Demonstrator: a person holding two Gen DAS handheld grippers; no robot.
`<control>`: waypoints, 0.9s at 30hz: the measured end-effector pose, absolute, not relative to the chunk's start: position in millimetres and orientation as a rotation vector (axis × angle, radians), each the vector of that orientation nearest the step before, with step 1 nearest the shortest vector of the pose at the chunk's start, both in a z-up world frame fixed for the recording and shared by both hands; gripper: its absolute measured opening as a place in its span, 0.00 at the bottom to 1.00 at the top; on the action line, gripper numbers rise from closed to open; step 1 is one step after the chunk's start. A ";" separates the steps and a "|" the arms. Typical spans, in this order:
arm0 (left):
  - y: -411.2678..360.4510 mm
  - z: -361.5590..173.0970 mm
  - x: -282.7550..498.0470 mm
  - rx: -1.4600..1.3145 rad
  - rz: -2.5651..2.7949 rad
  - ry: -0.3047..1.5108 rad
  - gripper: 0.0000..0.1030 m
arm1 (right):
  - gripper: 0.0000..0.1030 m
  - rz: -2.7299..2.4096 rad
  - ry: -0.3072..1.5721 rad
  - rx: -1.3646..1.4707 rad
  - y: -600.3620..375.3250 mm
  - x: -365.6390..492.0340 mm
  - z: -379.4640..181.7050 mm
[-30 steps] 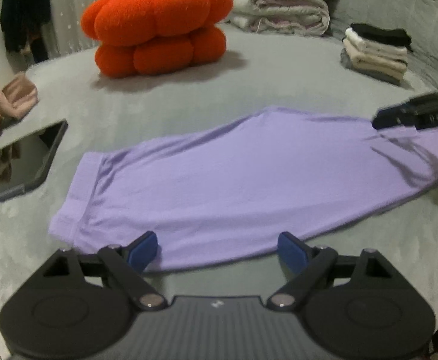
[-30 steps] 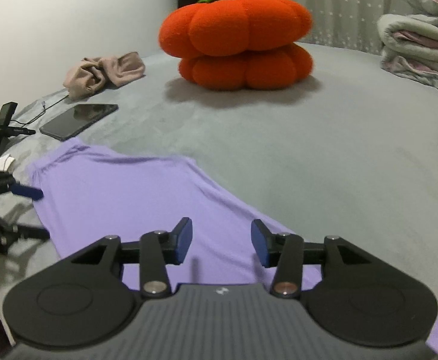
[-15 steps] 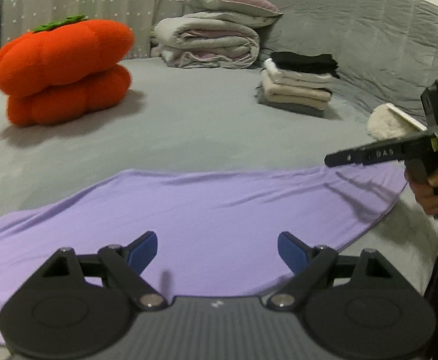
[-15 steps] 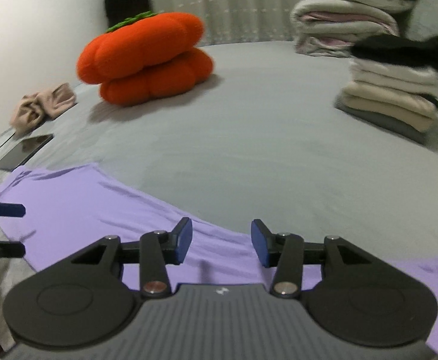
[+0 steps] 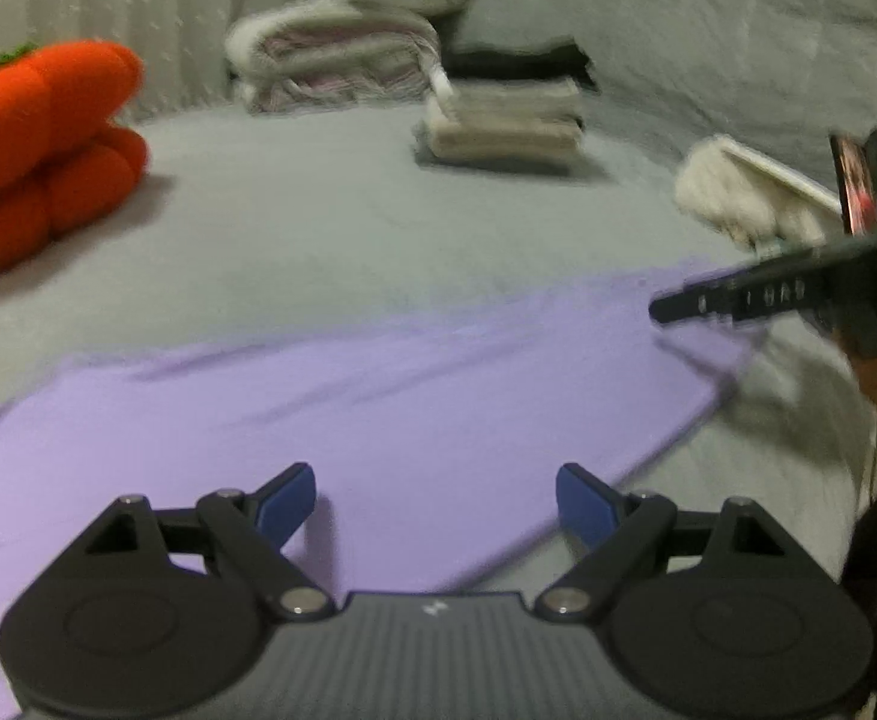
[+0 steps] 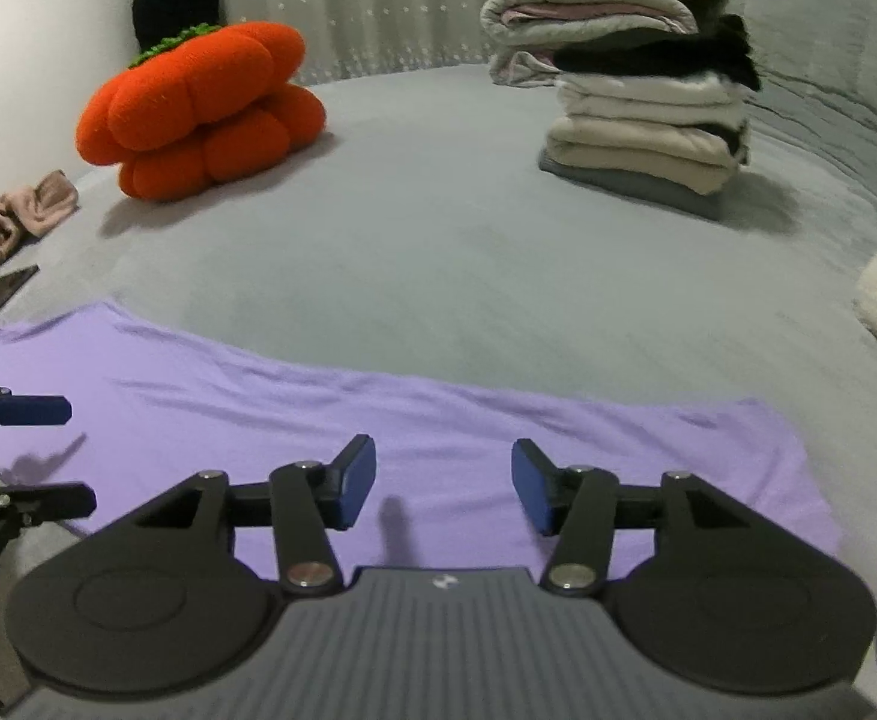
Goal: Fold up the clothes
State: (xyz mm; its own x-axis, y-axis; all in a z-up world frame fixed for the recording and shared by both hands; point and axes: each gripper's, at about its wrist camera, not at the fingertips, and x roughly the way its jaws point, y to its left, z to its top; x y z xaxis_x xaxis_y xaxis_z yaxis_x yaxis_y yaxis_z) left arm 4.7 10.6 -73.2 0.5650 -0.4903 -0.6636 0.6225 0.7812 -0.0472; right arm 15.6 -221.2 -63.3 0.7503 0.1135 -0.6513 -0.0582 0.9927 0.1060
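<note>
While the purple garment (image 6: 378, 414) lies flat along the bed's (image 6: 468, 252) near edge, the left tongs (image 5: 436, 495) gape wide and the right tongs (image 6: 443, 477) are opening, both empty, probably needing an end grasp next.

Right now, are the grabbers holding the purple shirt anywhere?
No. The left gripper is open and the right gripper is opening, both over the purple shirt with nothing between their fingers.

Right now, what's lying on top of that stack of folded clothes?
A black garment tops the folded stack; beige and white layers lie below, a grey one at the bottom. Behind it, folded bedding is partly hidden.
</note>
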 end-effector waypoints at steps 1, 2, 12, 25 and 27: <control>7.1 -77.5 2.9 0.230 -0.671 0.737 0.86 | 0.53 0.087 0.721 0.080 -223.5 12.7 -64.6; 5.7 -79.0 -0.2 0.256 -0.673 0.730 0.86 | 0.53 0.085 0.725 0.082 -225.7 9.6 -65.2; 8.9 -67.8 -20.0 0.331 -0.815 0.784 0.86 | 0.58 0.050 0.724 0.084 -253.8 -24.6 -72.3; -24.1 -51.4 -20.6 0.281 -0.814 0.718 0.89 | 0.58 -0.130 0.721 0.173 -292.2 -37.4 -73.2; -29.6 -50.5 -19.6 0.284 -0.803 0.716 0.89 | 0.58 -0.146 0.718 0.197 -296.7 -37.5 -73.0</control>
State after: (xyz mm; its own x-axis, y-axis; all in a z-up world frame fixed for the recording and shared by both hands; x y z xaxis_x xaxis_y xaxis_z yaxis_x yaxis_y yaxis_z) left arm -19.6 -29.6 -50.5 0.4786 -0.5559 -0.6797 0.7388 0.6733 -0.0304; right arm -37.5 -296.8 -73.0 0.7439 -0.0649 -0.6651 0.1996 0.9714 0.1285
